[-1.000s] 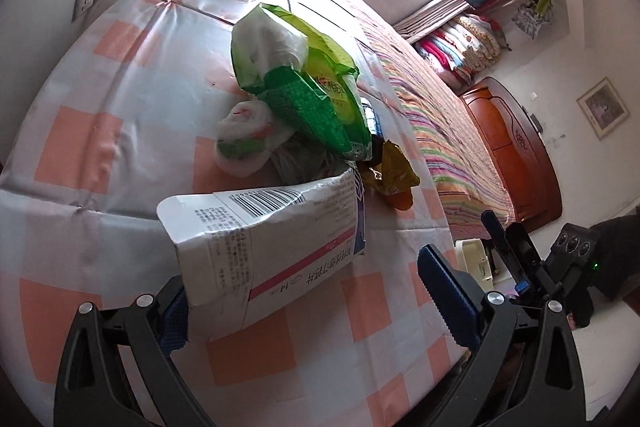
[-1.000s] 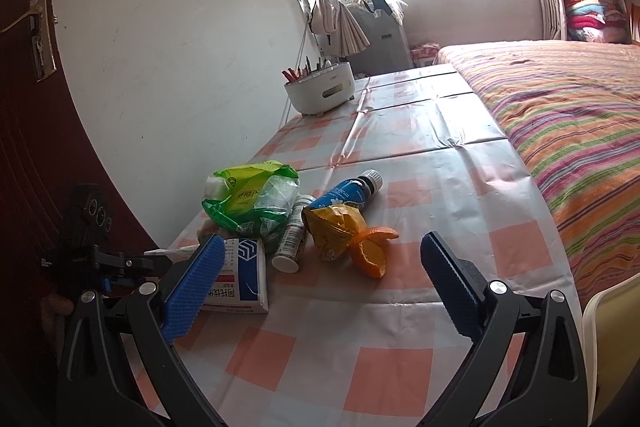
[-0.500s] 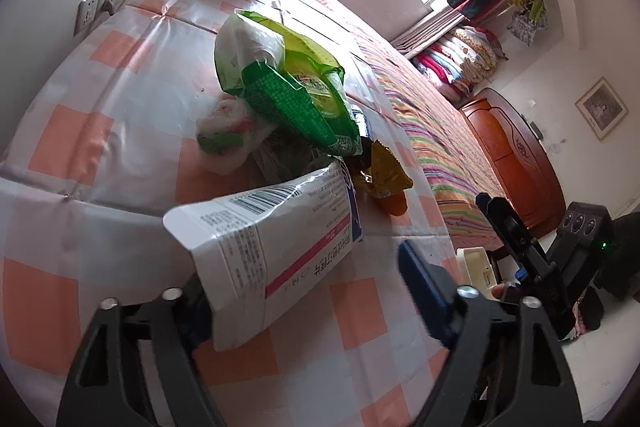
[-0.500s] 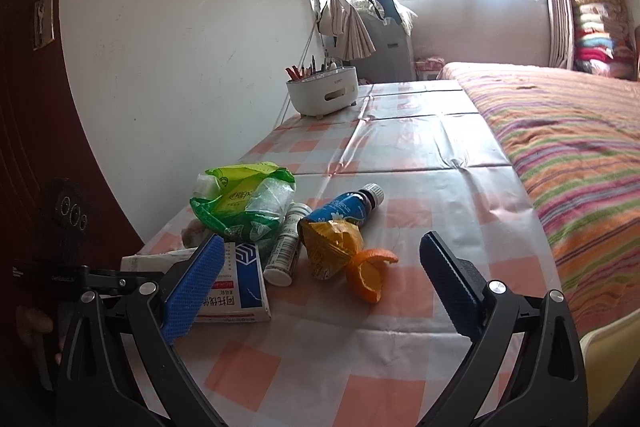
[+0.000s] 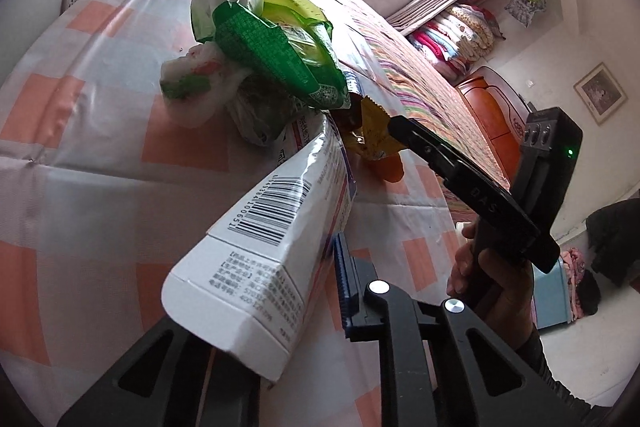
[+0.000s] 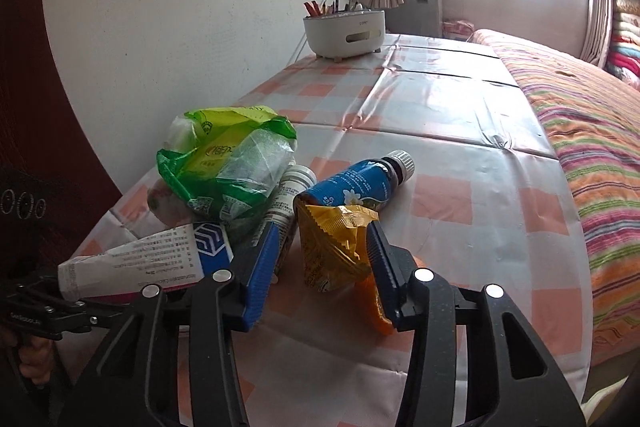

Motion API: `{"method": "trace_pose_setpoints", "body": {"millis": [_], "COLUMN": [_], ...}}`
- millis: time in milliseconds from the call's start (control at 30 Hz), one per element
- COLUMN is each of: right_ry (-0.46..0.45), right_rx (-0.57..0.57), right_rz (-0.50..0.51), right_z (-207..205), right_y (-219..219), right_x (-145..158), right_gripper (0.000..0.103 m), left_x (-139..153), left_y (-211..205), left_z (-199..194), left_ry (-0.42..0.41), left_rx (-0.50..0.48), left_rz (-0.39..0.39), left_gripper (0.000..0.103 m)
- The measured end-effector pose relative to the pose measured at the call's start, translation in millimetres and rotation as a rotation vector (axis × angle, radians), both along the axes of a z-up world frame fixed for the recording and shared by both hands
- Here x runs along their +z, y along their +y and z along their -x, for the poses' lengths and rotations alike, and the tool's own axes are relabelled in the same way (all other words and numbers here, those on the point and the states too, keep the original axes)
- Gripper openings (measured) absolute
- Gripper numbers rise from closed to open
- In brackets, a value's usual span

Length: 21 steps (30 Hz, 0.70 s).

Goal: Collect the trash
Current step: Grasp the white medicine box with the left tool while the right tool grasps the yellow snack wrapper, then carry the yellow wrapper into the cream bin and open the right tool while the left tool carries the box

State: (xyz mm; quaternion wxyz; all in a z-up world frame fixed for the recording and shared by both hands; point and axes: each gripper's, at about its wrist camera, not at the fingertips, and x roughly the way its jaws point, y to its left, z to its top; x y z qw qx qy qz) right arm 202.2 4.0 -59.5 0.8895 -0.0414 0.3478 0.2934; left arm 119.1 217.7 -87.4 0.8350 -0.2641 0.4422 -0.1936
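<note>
A heap of trash lies at the near end of a table covered with an orange-and-white checked plastic cloth [image 6: 460,131], close to the white wall. A white cardboard medicine box with a barcode, red stripe and blue panel [image 5: 276,239] is clenched between the blue-padded fingers of the left gripper [image 5: 320,291], whose jaws are closing on it, squashing its end flat; the box rises out of the jaws toward the heap. In the right wrist view the same box [image 6: 144,255] projects from the left gripper at the lower left edge. A crumpled yellow foil wrapper [image 6: 332,247] stands between the blue pads of the right gripper [image 6: 324,259], whose jaws are closing; the right pad touches the wrapper, the left pad stands just beside it. An orange peel [image 6: 372,303] lies under the right pad. Behind the wrapper lie a blue-labelled bottle with a white cap [image 6: 356,183], a white cylindrical bottle [image 6: 290,195] and a crumpled green and clear plastic bag [image 6: 224,167]. A small white crumpled bag [image 5: 196,83] lies beside the green one. A white desk organiser with pens [image 6: 344,31] stands at the far end; a striped bedspread [image 6: 580,115] lies beside the table.
</note>
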Motion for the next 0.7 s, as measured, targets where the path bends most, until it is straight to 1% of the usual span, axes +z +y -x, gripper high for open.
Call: {"method": "trace_pose_setpoints", "body": {"millis": [33, 100, 133, 200, 233, 333, 433, 500, 567, 700], "right_ry": [0.002, 0.029, 0.041, 0.047, 0.046, 0.039, 0.016, -0.004, -0.027, -0.063], "right_rx": [0.000, -0.011, -0.008, -0.016, -0.017, -0.016, -0.013, -0.013, -0.017, -0.035], "right_rz": [0.006, 0.041, 0.043, 0.044, 0.045, 0.016, -0.024, -0.059, -0.091, -0.158], "right_z": [-2, -10, -12, -13, -12, -6, 7, 19, 31, 55], "right_y": [1, 5, 6, 7, 7, 2, -5, -13, -22, -46], "right_x": [-1, -10, -13, -15, -14, -6, 9, 20, 30, 46], "right_gripper": [0.045, 0.040, 0.031, 0.029, 0.022, 0.021, 0.021, 0.021, 0.021, 0.021], "left_x": [2, 5, 6, 9, 12, 18, 21, 24, 26, 30], "left_y": [-2, -4, -5, -8, -10, -15, -16, -20, -24, -35], "left_z": [1, 5, 6, 11, 12, 17, 23, 26, 28, 33], "left_ry": [-0.005, -0.020, -0.029, -0.049, -0.058, -0.087, -0.116, -0.132, -0.146, -0.178], "left_rx": [-0.001, -0.007, -0.010, -0.018, -0.022, -0.033, -0.044, -0.049, -0.054, -0.074], "left_rz": [-0.003, -0.010, -0.008, -0.004, -0.004, 0.002, 0.009, 0.000, -0.015, -0.032], "left_gripper": [0.012, 0.011, 0.011, 0.011, 0.011, 0.011, 0.011, 0.011, 0.008, 0.007]}}
